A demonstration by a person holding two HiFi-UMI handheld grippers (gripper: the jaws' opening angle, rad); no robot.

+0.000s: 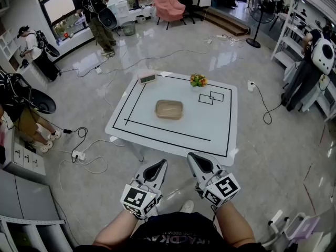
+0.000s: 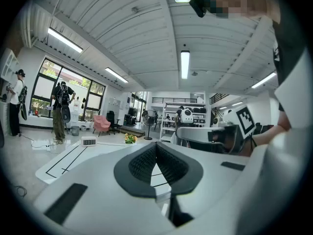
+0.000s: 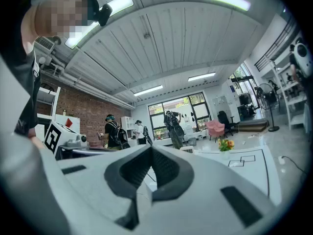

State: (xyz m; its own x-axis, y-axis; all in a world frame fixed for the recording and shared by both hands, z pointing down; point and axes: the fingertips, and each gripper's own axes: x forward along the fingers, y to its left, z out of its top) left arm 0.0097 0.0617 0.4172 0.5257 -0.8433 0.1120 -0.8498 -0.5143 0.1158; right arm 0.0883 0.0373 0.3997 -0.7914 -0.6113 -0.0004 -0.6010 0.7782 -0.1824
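The left gripper (image 1: 159, 164) and the right gripper (image 1: 193, 157) hang before the white square table (image 1: 220, 140), jaws clenched, empty. A tan rectangular tray (image 1: 169, 109) lies mid-table, well apart

**Kit check: white grippers, dark tee**

Head view, 7 o'clock: left gripper (image 1: 156, 168), white shell w/ black teardrop insets. Left cube (image 1: 139, 200) at its rear, black-and-white square markers. At 5 o'clock: right gripper (image 1: 200, 163), same build, right cube (image 1: 222, 188). Up close, pads (image 2: 144, 163) black and ribbed, black rectangular slots (image 2: 66, 203) in the shell. At 6: dark shirt (image 1: 173, 234), faint lettering, forearms uncovered.
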